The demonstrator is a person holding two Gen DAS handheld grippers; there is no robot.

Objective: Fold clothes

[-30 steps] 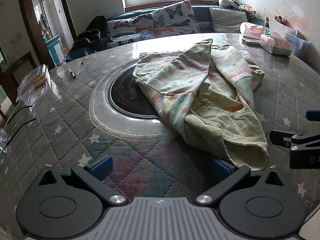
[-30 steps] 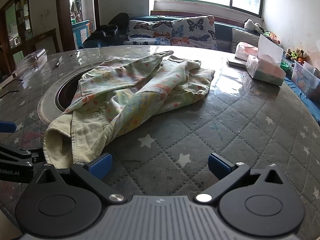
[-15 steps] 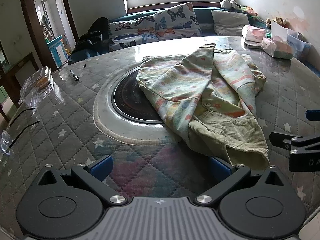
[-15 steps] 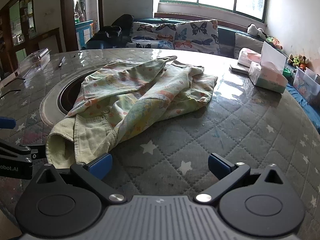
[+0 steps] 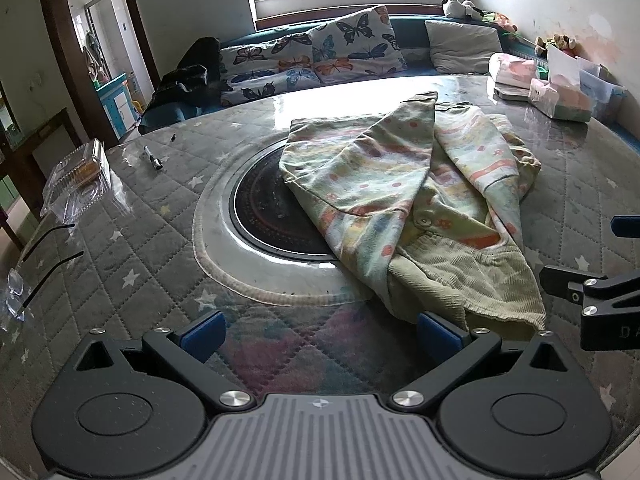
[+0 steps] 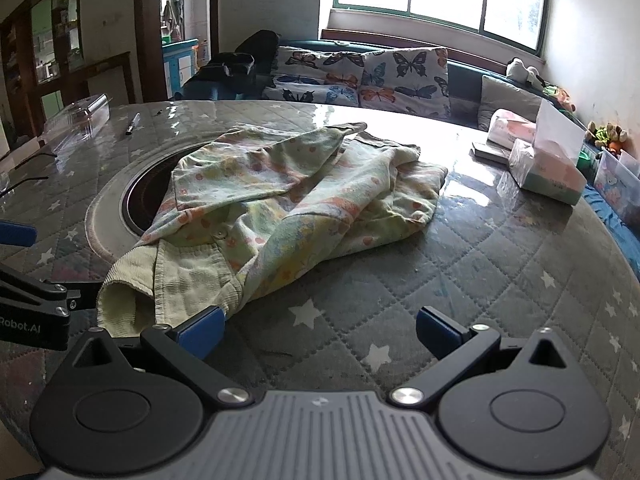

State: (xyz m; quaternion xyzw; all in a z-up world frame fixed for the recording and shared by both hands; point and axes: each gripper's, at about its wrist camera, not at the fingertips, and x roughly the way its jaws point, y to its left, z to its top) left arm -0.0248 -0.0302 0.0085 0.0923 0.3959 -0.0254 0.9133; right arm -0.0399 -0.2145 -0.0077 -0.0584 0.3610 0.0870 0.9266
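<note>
Where the left wrist view is cut off at its right edge, only part of the right gripper [image 5: 576, 256] is shown, and its far side is hidden. The left gripper [image 5: 320, 330] is held low over the table [image 5: 132, 264] with its blue fingers [image 5: 202, 330] spread wide apart and nothing between them. The garment [image 5: 404, 200] is spread crumpled over the table's middle, partly covering the dark round inset [image 5: 264, 216]. Its ribbed hem lies just beside the right-hand finger; contact cannot be judged. Its long axis runs from that near hem away toward the window.

Seen from the right wrist view, the right gripper [image 6: 318, 330] is likewise held with fingers [image 6: 438, 330] apart and empty. The garment [image 6: 280, 208] is placed ahead and to the left, its open ribbed cuff overlapped by the left-hand finger, while the rest stretches away to the right. The left gripper [image 6: 48, 264] is cut off at the frame's left edge.
</note>
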